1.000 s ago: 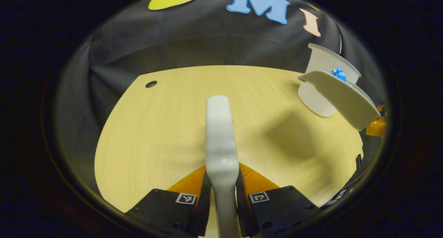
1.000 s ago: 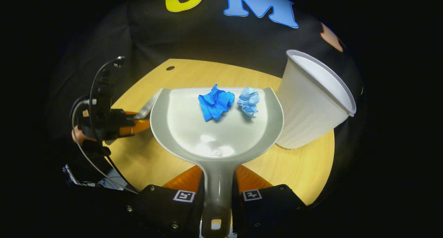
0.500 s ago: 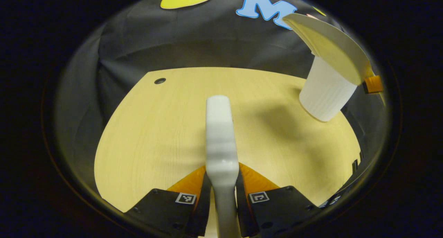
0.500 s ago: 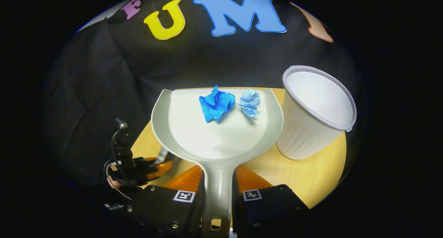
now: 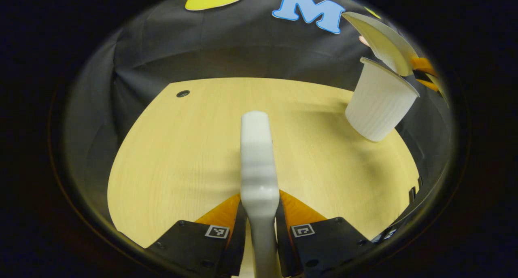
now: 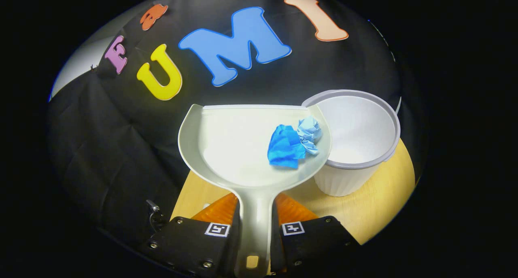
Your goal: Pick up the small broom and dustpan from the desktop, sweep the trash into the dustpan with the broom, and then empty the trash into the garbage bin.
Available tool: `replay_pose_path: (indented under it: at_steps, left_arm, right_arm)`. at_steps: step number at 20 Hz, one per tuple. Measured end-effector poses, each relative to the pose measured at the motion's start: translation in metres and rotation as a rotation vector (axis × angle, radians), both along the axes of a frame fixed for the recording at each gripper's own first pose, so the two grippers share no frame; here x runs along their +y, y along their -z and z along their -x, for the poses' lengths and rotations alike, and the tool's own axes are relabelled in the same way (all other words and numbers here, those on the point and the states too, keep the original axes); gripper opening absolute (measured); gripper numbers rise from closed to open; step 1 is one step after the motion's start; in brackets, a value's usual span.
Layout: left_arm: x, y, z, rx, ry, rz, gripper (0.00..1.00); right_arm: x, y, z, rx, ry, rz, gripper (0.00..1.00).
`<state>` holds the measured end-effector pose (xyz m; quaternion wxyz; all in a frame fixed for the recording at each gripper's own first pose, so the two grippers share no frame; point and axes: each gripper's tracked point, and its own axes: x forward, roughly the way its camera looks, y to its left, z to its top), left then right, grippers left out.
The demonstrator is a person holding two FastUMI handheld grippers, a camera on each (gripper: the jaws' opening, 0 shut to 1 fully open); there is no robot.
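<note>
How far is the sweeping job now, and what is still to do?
Done: both paper balls lie in the dustpan. In hand: the right tongs tilt the dustpan against the bin; the left tongs hold the broom. Left: the paper must drop into the bin.

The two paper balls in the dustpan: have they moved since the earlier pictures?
Yes. The paper balls have slid toward the dustpan wall nearest the bin.

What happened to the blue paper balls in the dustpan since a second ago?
The dustpan rose and tipped toward the white bin. The two paper balls slid from its front edge to the side by the bin. The right hand-held gripper still clamps the dustpan handle; the left still holds the broom.
</note>
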<state>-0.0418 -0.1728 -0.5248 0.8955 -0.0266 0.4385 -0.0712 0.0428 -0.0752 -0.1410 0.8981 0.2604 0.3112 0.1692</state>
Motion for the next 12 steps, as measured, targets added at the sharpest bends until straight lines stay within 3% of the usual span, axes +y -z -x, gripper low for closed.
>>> replay_pose_path:
  at_steps: [5, 12]
  left_arm:
    - [-0.059, 0.014, 0.002, -0.005, 0.038, -0.019, 0.41]
    - [-0.152, 0.025, 0.002, 0.003, 0.093, -0.029, 0.43]
  right_arm:
    - [-0.005, -0.006, -0.007, 0.014, 0.099, -0.164, 0.32]
    - [-0.019, -0.029, -0.014, 0.053, 0.247, -0.524, 0.32]
